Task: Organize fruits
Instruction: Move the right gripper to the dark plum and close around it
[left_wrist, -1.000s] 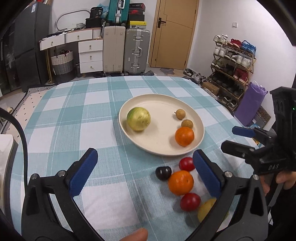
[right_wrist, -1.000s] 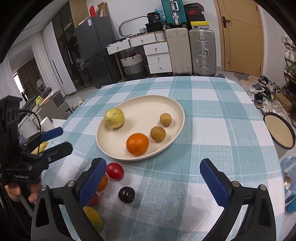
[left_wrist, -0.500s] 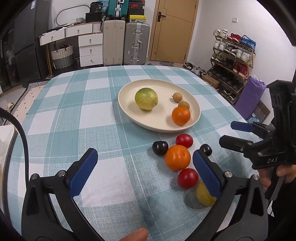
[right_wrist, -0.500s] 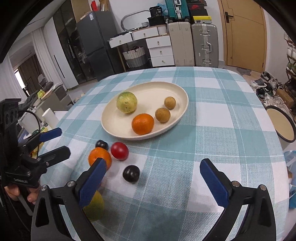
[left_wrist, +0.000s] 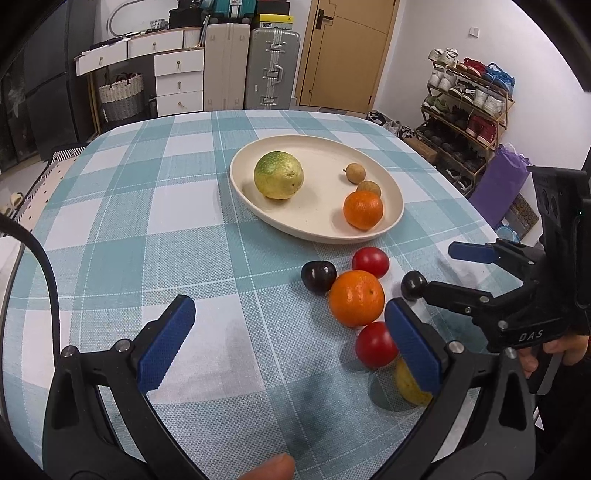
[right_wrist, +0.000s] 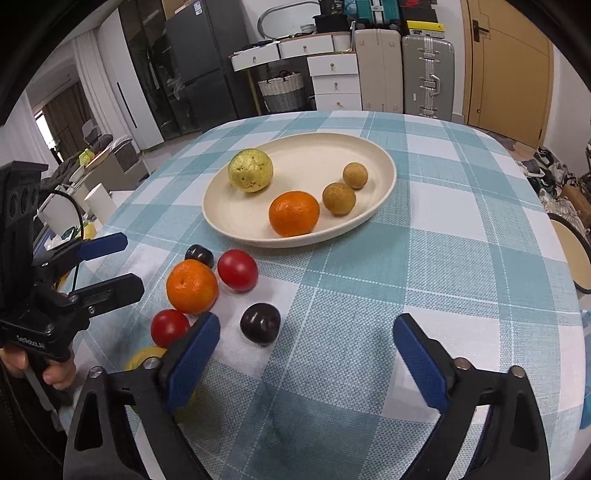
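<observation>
The step in hand looks like the approach to the next loose fruit: the plate on the checked counter already carries a green-yellow fruit, an orange and two small brown fruits, while a cluster waits on the cloth just in front of it. The right gripper has nothing between its pads and its jaws are closing, with a dark plum lying just ahead of the gap, left of its middle. The next move probably calls for lining the jaws up so the plum sits squarely between them, without nudging the loose orange and red fruits touching nearby. The left gripper is released and empty, above bare cloth left of the cluster. The right wrist view shows the plum's place relative to the right pads; the left wrist view shows the second dark plum whole beside the orange, and more of a yellow fruit half hidden behind its own pad.
</observation>
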